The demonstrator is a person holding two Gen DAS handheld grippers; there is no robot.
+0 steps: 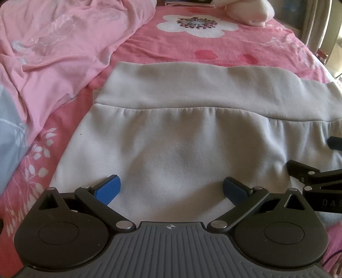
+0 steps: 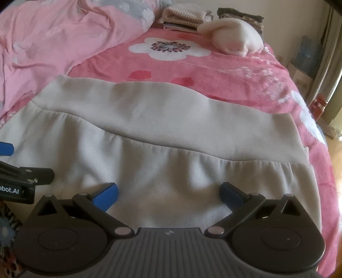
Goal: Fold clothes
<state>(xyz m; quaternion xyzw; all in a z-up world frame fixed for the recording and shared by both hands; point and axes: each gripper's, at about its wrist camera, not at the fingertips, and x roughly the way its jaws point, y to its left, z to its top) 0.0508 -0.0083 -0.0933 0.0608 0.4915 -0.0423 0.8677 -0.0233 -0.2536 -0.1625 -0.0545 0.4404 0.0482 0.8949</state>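
Note:
A light grey sweatshirt [image 1: 181, 136] lies flat on the pink flowered bedsheet [image 1: 267, 49], its wide hem band [image 1: 192, 89] on the far side. My left gripper [image 1: 172, 188] hovers over the near part of the garment, open, with only flat cloth showing between its blue pads [image 1: 109, 189]. In the right wrist view the same sweatshirt [image 2: 160, 154] fills the middle and its hem band [image 2: 171, 119] runs across. My right gripper [image 2: 168, 192] stands wide open over the near cloth, its blue pads [image 2: 106, 193] gripping nothing. Each gripper shows at the edge of the other's view.
A crumpled pink quilt [image 1: 53, 47] is heaped on the left. A folded whitish garment [image 2: 233, 40] sits at the far end, with stacked folded clothes [image 2: 183, 17] behind it. The bed's right edge [image 2: 325, 171] drops to the floor, near a curtain.

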